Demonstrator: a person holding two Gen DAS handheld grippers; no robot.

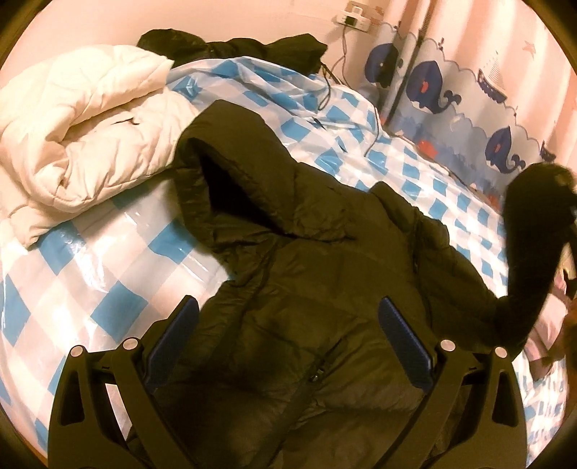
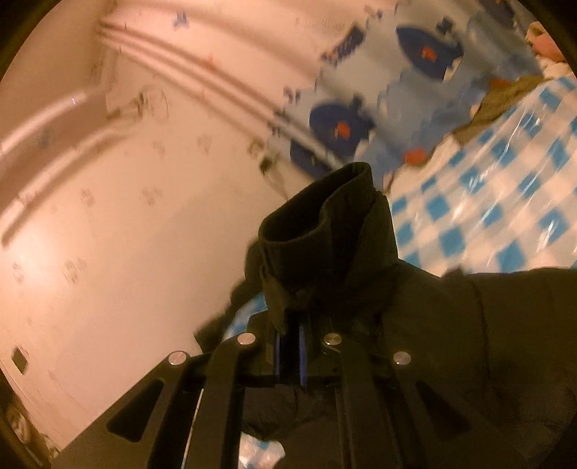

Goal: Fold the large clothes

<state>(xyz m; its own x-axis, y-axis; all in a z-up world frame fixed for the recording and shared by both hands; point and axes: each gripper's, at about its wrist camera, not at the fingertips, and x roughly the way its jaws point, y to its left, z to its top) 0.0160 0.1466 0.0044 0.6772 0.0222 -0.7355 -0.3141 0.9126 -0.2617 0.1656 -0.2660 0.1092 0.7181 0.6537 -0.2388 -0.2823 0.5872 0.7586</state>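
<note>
A black hooded puffer jacket (image 1: 306, 288) lies front up on the blue-and-white checked bed cover (image 1: 90, 288), with its hood (image 1: 223, 173) toward the far side. My left gripper (image 1: 288, 310) hovers open over the jacket's chest, its blue pads wide apart with nothing pinched. The jacket's sleeve (image 1: 523, 252) is lifted off the bed at the right edge of the left wrist view. In the right wrist view my right gripper (image 2: 290, 328) is shut on that sleeve just below its ribbed cuff (image 2: 321, 216), which stands up in front of the camera. The view is blurred.
A folded cream quilted coat (image 1: 79, 130) lies at the bed's far left, with another dark garment (image 1: 234, 45) behind it. A whale-print panel (image 1: 450, 108) lines the bed's far right side. A power strip (image 1: 355, 18) with cables hangs on the pink wall.
</note>
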